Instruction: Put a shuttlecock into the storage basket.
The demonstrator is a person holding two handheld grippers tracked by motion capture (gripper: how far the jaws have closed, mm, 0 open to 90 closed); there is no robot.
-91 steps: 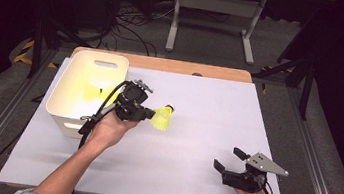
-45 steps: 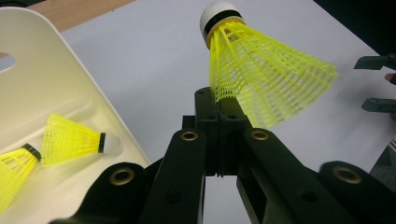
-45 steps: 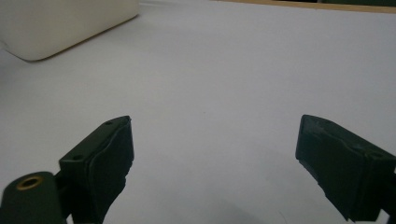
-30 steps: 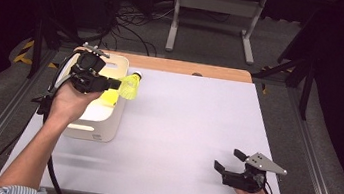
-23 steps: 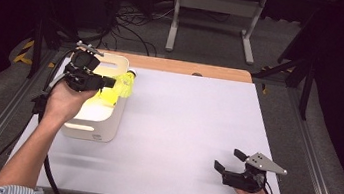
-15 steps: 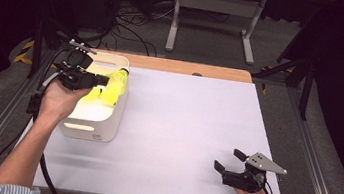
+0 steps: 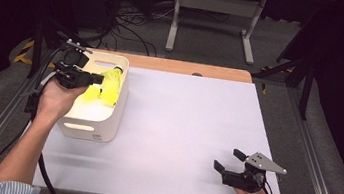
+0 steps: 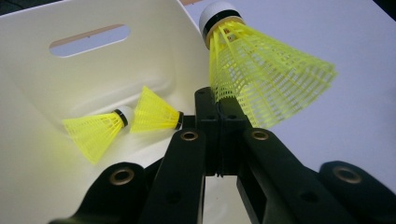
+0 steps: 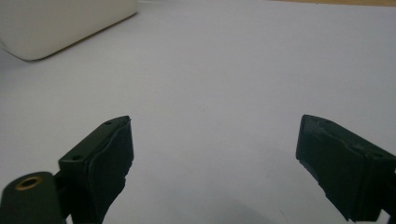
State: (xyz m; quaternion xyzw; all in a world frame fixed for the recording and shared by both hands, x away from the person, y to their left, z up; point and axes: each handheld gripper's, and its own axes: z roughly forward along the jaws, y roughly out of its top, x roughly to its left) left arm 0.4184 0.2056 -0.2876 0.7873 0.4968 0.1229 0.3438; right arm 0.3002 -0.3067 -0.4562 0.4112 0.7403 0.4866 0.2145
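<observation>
A yellow shuttlecock [image 8: 261, 79] with a white cork tip ringed in black sits pinched at the edge of its mesh skirt between the jaws of the left gripper [image 8: 219, 116], which are pressed together on it. In the left gripper view it fills the upper right of the frame, tip pointing up and to the left, skirt flaring to the right. In the high view the same shuttlecock [image 7: 111, 85] hangs in the upper left of the frame, over the right-hand part of a white basket [image 7: 86, 127], just inside its right wall.

Two more yellow shuttlecocks lie on the basket floor, at left of centre in the left gripper view: one [image 8: 95, 130] with its skirt opening down-left, the other [image 8: 156, 114] beside it, their tips close together. A slot handle [image 8: 89, 39] cuts through the far wall.

The basket stands at the left edge of a white tabletop [image 7: 186, 129]. The right gripper [image 7: 232, 161] rests near the lower right corner of the table, well apart from the basket, its jaws spread wide with nothing between them.
</observation>
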